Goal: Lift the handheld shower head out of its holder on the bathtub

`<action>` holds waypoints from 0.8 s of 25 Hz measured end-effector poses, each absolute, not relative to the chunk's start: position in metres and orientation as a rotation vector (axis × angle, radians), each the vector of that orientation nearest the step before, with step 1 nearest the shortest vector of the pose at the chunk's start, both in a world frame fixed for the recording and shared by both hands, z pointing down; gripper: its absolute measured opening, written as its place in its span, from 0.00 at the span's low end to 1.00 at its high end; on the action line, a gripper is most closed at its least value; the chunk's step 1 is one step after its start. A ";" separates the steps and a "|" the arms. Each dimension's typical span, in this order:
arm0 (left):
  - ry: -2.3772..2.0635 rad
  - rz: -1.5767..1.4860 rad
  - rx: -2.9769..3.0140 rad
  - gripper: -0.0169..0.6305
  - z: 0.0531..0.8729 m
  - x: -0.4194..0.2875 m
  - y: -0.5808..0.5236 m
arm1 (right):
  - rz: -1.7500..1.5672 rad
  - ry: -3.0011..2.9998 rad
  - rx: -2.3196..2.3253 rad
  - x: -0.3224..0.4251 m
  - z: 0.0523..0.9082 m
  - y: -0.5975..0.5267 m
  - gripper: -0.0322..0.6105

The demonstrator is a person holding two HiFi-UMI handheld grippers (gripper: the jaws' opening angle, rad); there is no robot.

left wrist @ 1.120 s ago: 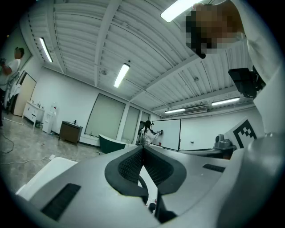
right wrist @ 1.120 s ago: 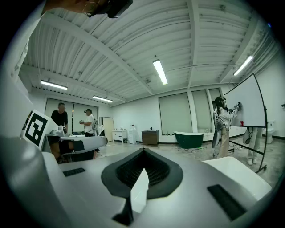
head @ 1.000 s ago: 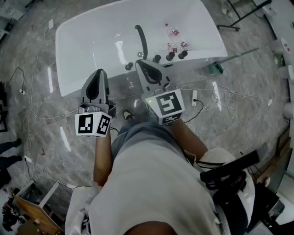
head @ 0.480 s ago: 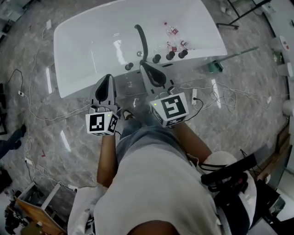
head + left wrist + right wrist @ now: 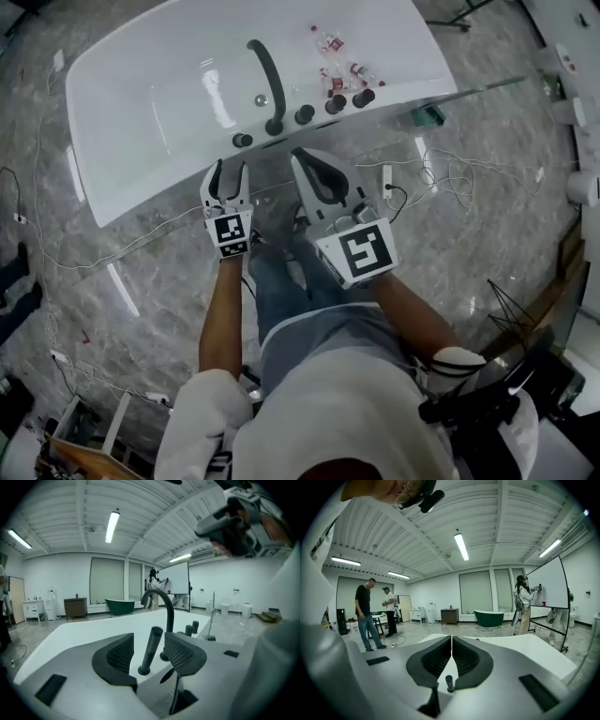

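Note:
The handheld shower head (image 5: 151, 649) is a slim black rod standing tilted in its holder on the rim of the white bathtub (image 5: 169, 103); in the head view it is the leftmost black fitting (image 5: 242, 141). My left gripper (image 5: 231, 171) hangs just short of the rim in front of it. Its jaws are opening, and in the left gripper view the rod shows through the gap of the left gripper (image 5: 148, 642), farther off and untouched. My right gripper (image 5: 302, 157) is shut and empty beside it; the right gripper (image 5: 451, 639) shows its pads pressed together.
A black arched faucet (image 5: 267, 80) and a row of black knobs (image 5: 321, 108) stand on the rim right of the shower head. Small bottles (image 5: 333, 56) lie on the tub's far rim. Cables and a power strip (image 5: 389, 183) lie on the marble floor. People (image 5: 365, 616) stand in the background.
Both grippers have dropped and moved toward the tub rim, the left one much more. The left jaws, shut before, now stand apart. The right jaws stay shut.

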State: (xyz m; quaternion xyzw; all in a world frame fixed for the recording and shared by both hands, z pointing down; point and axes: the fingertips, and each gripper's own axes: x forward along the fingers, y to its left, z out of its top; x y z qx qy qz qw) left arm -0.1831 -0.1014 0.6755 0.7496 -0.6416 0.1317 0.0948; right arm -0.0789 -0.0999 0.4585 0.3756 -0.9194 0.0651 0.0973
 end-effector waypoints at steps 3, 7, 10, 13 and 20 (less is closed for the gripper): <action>-1.848 0.532 2.196 0.37 0.800 -0.176 -0.154 | 0.180 -2.735 1.108 -0.075 0.533 -0.130 0.08; -1.861 0.547 2.112 0.40 0.915 -0.177 -0.211 | 0.199 -2.683 1.109 -0.059 0.621 -0.158 0.08; -1.848 0.559 2.076 0.40 0.974 -0.176 -0.249 | 0.195 -2.647 1.103 -0.044 0.669 -0.180 0.08; -1.876 0.569 2.044 0.40 0.998 -0.170 -0.278 | 0.214 -2.625 1.104 -0.018 0.698 -0.199 0.08; -1.899 0.605 2.024 0.26 0.967 -0.139 -0.291 | 0.222 -2.608 1.121 0.032 0.682 -0.218 0.08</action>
